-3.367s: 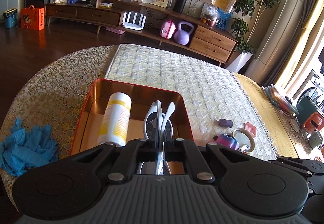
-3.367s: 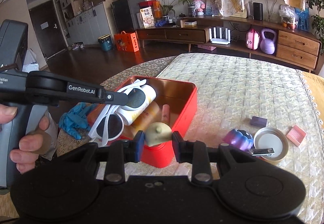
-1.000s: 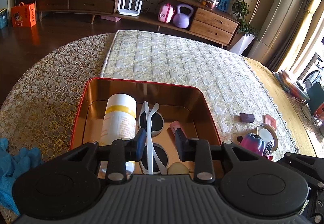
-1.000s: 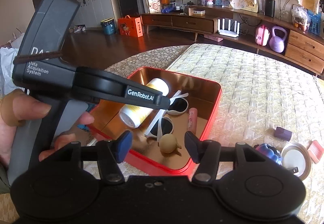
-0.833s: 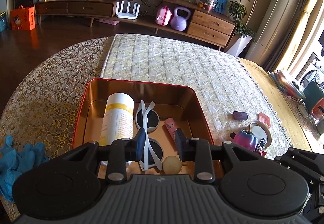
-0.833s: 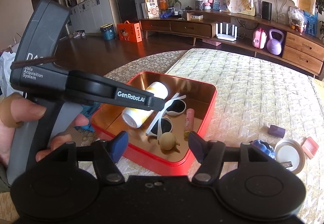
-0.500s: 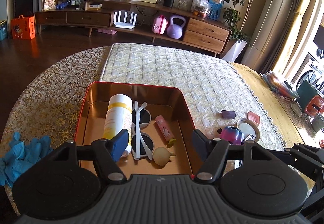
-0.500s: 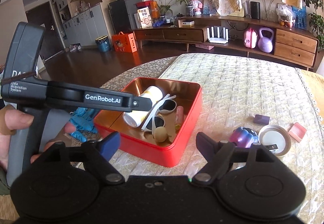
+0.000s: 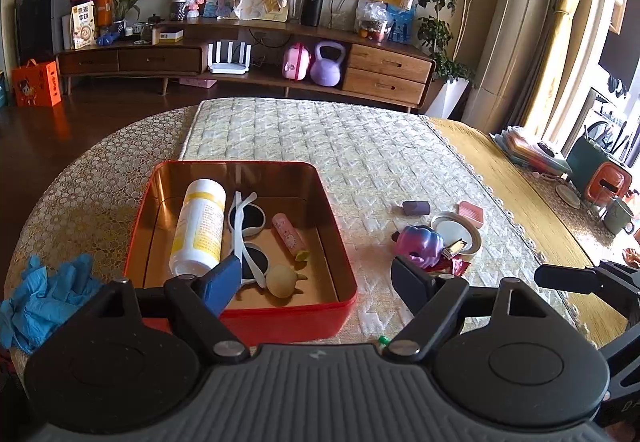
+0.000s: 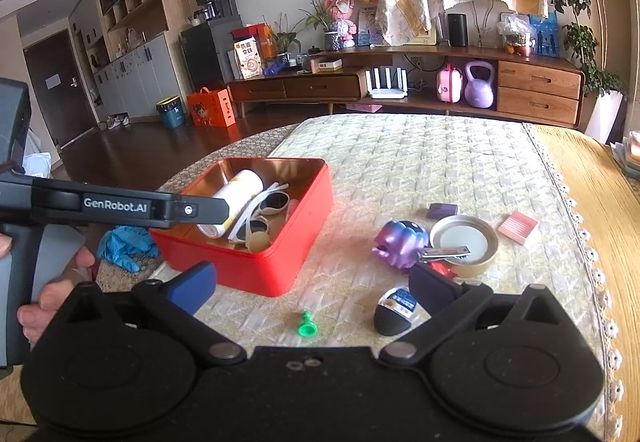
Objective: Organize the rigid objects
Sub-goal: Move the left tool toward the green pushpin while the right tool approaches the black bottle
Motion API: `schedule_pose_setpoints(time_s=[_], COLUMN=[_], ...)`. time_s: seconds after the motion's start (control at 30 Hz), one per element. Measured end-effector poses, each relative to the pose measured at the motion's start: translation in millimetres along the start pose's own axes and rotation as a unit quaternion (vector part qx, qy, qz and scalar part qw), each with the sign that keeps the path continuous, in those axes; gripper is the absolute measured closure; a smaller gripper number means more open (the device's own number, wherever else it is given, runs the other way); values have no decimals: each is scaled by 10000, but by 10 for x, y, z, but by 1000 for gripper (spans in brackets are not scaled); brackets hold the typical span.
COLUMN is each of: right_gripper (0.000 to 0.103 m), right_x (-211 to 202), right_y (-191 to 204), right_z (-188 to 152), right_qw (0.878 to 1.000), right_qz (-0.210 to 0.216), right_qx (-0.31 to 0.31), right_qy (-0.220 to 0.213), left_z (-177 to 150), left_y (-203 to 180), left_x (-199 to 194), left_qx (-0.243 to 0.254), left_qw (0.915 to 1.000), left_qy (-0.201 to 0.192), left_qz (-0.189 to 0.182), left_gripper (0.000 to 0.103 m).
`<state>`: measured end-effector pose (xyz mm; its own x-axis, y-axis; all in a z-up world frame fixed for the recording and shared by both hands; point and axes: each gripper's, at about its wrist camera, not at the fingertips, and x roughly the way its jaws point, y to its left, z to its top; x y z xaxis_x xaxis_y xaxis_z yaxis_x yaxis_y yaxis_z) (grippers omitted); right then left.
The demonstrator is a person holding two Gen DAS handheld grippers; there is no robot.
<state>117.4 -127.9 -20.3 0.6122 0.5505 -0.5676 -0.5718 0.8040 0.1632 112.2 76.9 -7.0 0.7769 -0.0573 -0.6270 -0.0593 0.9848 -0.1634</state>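
Note:
A red tin box (image 9: 280, 316) (image 10: 272, 270) sits on the quilted table cover. In it lie a white-and-yellow bottle (image 9: 199, 223), white sunglasses (image 9: 247, 232), a pink tube (image 9: 289, 235) and a tan round piece (image 9: 280, 275). My left gripper (image 9: 318, 282) is open and empty, above the box's near edge. My right gripper (image 10: 312, 284) is open and empty, above the cover right of the box. On the cover lie a purple ridged toy (image 10: 400, 242), a round lid (image 10: 464, 242) with nail clippers (image 10: 444, 252), a pink pad (image 10: 518, 227), a purple block (image 10: 442, 211), a green pin (image 10: 307, 325) and a black oval item (image 10: 394, 311).
Blue gloves (image 9: 44, 294) lie on the lace cloth left of the box. The table's right edge (image 9: 560, 242) carries a mug (image 9: 618, 215) and containers. A wooden sideboard (image 9: 248, 58) stands across the room.
Both grippers released their items into the box, opened wide and pulled back and up. The sunglasses and the tan piece now lie in the box.

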Motion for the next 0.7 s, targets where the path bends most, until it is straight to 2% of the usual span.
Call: schedule_pose_setpoints(time_s=[0.23,0.4,0.7], right_gripper=[0,0,1], right_x=[-58,-53,44], right_y=[-282,-454,-623], right_z=[-190,-279,-344], right_qw=[9994,9984,9970], right_qz=[-275,-429,-516], right_qx=[184,328,467], right_qy=[104,161,350], left_z=[-235,-425,-717], left_y=[-225,-373,-569], left_x=[-13,76,316], left_qx=[118,182,457], left_qw=[9997,9990,9976], left_qy=[7,241,458], left_qz=[-216,-325,-248], left_gripper=[21,21,21])
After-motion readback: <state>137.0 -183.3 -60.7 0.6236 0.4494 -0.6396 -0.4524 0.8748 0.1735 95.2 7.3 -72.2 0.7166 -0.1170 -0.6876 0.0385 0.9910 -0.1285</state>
